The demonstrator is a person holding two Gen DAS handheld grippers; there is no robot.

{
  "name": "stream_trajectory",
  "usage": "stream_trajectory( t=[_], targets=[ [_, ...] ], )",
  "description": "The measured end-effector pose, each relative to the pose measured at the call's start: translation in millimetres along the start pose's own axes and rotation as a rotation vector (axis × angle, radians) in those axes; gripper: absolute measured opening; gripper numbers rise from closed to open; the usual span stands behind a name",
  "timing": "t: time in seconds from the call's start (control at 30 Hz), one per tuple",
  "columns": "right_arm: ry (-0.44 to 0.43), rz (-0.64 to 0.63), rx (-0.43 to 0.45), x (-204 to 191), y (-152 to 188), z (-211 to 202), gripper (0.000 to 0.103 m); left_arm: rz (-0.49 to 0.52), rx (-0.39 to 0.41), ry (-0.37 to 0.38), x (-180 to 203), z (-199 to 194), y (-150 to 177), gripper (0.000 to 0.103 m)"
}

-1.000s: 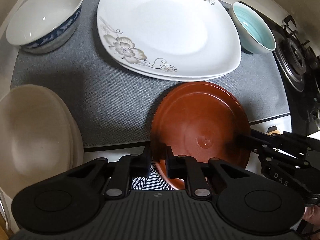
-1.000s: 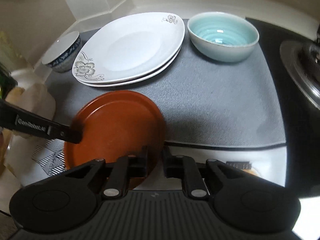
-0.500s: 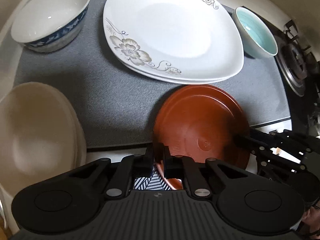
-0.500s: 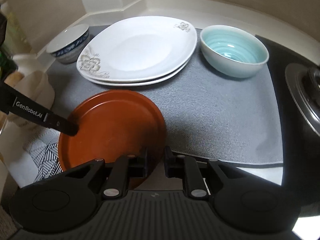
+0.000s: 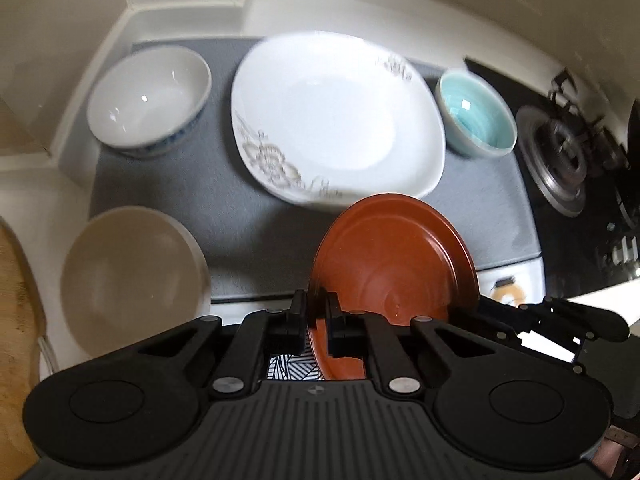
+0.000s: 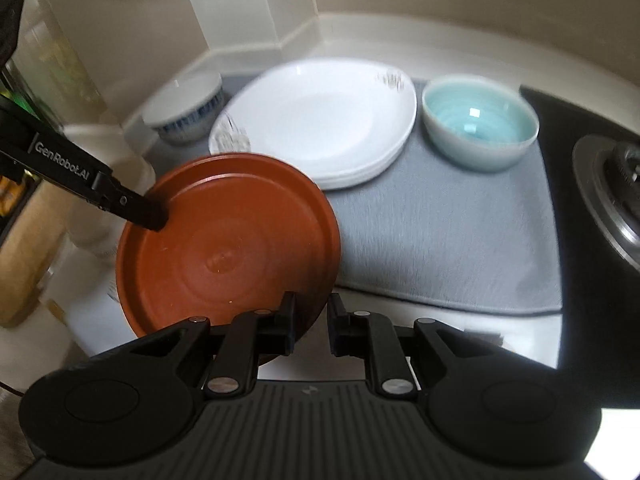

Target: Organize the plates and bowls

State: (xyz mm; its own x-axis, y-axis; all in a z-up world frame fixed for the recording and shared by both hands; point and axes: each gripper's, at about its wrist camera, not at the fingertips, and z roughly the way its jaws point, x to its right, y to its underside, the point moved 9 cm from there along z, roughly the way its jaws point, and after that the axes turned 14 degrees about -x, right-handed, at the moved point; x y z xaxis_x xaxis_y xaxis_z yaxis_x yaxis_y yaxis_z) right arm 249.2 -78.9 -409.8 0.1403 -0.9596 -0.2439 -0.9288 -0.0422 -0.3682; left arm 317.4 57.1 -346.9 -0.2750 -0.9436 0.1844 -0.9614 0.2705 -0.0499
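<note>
While lifted since 1 s ago, brown plate [image 5: 394,258] sits higher, both grippers pinching its rim.
L gripper [image 5: 317,312] & R gripper [image 6: 310,314] clamp it; 2 white plates [image 6: 320,120], 3 bowls.

Both feeds I'm getting are softly lit, indoor, a bit dim toward the corners. Light reads as overhead: small square highlights sit inside the teal bowl [image 5: 476,120] and on the white bowl [image 5: 148,98]. The white plates [image 5: 336,120] are nearly blown out at centre; their floral print smears with motion blur, worse in the right wrist view [image 6: 320,120]. The grey mat [image 6: 440,232] is streaked there too. The brown plate [image 6: 228,248] stays fairly sharp, with a dull sheen. Strong fisheye bending curves the wall and counter edges. Bright overexposed patch at lower right of the right view.
</note>
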Motion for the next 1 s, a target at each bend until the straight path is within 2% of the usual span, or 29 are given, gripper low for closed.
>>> stream_trajectory(
  t=[0.2,0.3,0.43,0.57,0.63,0.73,0.87,1.0],
  targets=[
    [-0.018,-0.004,0.11,3.7,-46.1,-40.6,0.018,-0.084,0.029,0.12,-9.4,-28.3,-34.7,0.009],
    [-0.01,-0.014,0.154,5.8,-75.8,-53.9,0.018,-0.094,0.058,0.128,-10.4,-43.3,-56.0,0.009],
    [0.014,0.001,0.205,12.7,-112.4,-63.4,0.018,-0.059,0.148,0.101,-3.2,-64.9,-82.3,0.009],
    [0.041,0.011,0.216,26.4,-141.1,-42.5,0.017,-0.094,0.142,0.11,-9.2,-47.8,-106.8,0.009],
    [0.026,0.031,0.205,33.7,-151.6,-23.6,0.017,-0.095,0.146,0.058,-10.9,-33.6,-119.8,0.01],
    [0.024,0.093,0.14,50.4,-165.8,19.8,0.013,-0.075,0.168,-0.039,-9.7,-11.7,-142.2,0.01],
    [0.054,0.105,0.054,62.5,-170.4,67.2,0.01,-0.036,0.141,-0.153,-9.7,17.7,-161.7,0.01],
    [0.069,0.114,0.031,61.9,-165.1,83.5,0.01,0.01,0.119,-0.199,-10.1,30.3,-162.0,0.01]
  ],
)
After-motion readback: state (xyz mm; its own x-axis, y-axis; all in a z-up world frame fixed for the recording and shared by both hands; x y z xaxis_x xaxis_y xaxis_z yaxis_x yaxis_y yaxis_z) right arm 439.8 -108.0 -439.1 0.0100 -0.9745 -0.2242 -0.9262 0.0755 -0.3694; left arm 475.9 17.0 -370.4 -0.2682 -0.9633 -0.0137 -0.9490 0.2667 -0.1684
